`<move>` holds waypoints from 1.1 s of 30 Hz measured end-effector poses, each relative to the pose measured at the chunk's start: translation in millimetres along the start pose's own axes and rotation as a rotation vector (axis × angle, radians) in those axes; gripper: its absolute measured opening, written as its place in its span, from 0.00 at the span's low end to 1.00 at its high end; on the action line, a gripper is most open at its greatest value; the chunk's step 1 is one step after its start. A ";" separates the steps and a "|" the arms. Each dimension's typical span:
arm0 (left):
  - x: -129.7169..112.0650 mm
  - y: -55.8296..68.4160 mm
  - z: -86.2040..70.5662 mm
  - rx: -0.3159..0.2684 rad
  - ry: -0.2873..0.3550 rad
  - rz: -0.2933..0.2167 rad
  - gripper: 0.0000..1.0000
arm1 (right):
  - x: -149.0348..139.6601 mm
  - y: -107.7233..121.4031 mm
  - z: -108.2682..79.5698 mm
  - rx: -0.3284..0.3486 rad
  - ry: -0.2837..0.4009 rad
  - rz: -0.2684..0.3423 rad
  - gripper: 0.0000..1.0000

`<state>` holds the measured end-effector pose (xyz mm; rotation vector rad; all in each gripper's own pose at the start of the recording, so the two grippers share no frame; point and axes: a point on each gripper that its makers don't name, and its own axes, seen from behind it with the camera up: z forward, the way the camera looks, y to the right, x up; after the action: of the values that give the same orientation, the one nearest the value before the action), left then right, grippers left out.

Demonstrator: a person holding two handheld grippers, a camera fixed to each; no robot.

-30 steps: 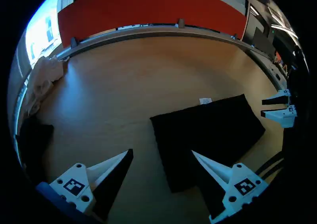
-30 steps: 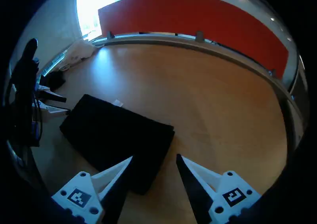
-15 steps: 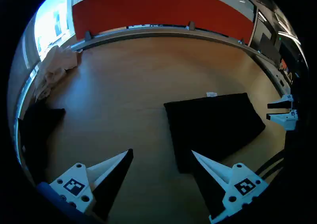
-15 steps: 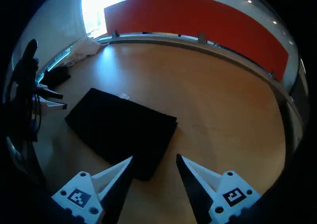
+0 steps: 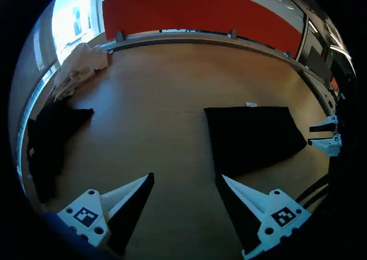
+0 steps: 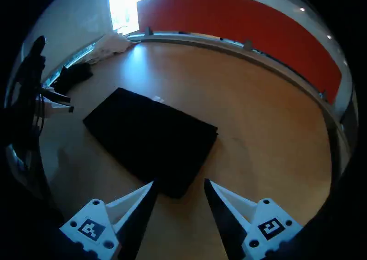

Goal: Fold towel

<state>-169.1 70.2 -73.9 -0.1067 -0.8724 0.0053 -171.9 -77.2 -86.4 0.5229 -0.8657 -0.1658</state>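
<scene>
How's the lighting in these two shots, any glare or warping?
Left gripper view: the window is blown out bluish-white, and the fisheye bows the red panel. Right gripper view: the window is white glare, throwing a sheen on the table near it; the black towel reads as a flat dark patch, no weave or folds visible.

My left gripper [image 5: 185, 176] is showing two white wedge-shaped fingers [image 5: 257, 205] with black inner faces, each wearing a square black-and-white tag [image 5: 86, 216] plus small round holes, probably screw holes. My right gripper [image 6: 180, 182] is showing the same build. Black cables [image 5: 314, 191] are running beside the left one's body; a blue part [image 5: 52, 221] is peeking out under it.
</scene>
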 end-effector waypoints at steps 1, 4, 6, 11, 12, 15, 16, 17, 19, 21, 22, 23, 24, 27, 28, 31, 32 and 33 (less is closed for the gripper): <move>-2.2 -1.9 -2.4 0.005 0.000 -0.004 0.99 | -2.3 -0.9 0.5 0.005 -0.005 -0.010 0.75; -9.0 -7.4 -9.7 0.019 -0.001 -0.018 0.99 | -9.0 -3.3 2.4 0.020 -0.022 -0.043 0.75; -13.7 -10.4 -14.6 0.027 -0.002 -0.027 0.98 | -13.2 -4.2 3.8 0.027 -0.031 -0.065 0.75; -24.8 -16.2 -25.3 0.044 -0.005 -0.049 0.99 | -19.5 -6.0 7.0 0.053 -0.047 -0.110 0.69; -26.9 -17.3 -27.2 0.047 -0.005 -0.053 0.98 | -20.3 -6.3 7.5 0.058 -0.050 -0.117 0.67; -32.6 -20.7 -32.8 0.056 -0.007 -0.061 0.98 | -21.6 -6.2 9.0 0.070 -0.056 -0.139 0.61; -34.2 -21.9 -34.3 0.059 -0.007 -0.063 0.98 | -22.2 -6.0 9.8 0.072 -0.058 -0.145 0.59; -36.1 -23.2 -35.9 0.062 -0.008 -0.065 0.98 | -22.8 -5.7 10.6 0.075 -0.061 -0.151 0.56; -39.0 -25.6 -38.6 0.067 -0.009 -0.068 0.98 | -23.6 -5.4 11.9 0.081 -0.065 -0.159 0.50; -41.9 -28.2 -41.1 0.073 -0.009 -0.072 0.98 | -24.2 -5.1 13.1 0.088 -0.068 -0.165 0.44; -43.0 -29.3 -42.1 0.075 -0.010 -0.074 0.98 | -24.6 -4.4 13.7 0.089 -0.069 -0.167 0.41; -44.3 -30.6 -43.2 0.078 -0.010 -0.077 0.98 | -25.0 -3.7 14.3 0.089 -0.071 -0.169 0.39; -45.5 -31.7 -44.1 0.080 -0.011 -0.079 0.99 | -25.4 -3.1 14.8 0.090 -0.072 -0.171 0.36; -49.4 -34.7 -45.9 0.086 -0.015 -0.086 0.99 | -26.6 -1.2 15.6 0.087 -0.075 -0.176 0.25; -50.4 -35.2 -46.4 0.088 -0.015 -0.088 0.99 | -26.9 -1.3 15.6 0.087 -0.076 -0.177 0.21; -53.4 -36.5 -47.7 0.092 -0.018 -0.091 0.98 | -27.3 -1.8 15.6 0.087 -0.079 -0.178 0.10; -54.4 -36.7 -48.0 0.092 -0.019 -0.091 0.98 | -27.0 -2.0 15.8 0.086 -0.079 -0.177 0.08; -55.3 -36.8 -48.3 0.093 -0.020 -0.092 0.98 | -26.6 -2.1 15.9 0.085 -0.079 -0.177 0.06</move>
<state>-169.1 26.6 -143.5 0.0203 -0.8952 -0.0387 -201.1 -75.8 -97.2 0.6770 -0.9059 -0.3138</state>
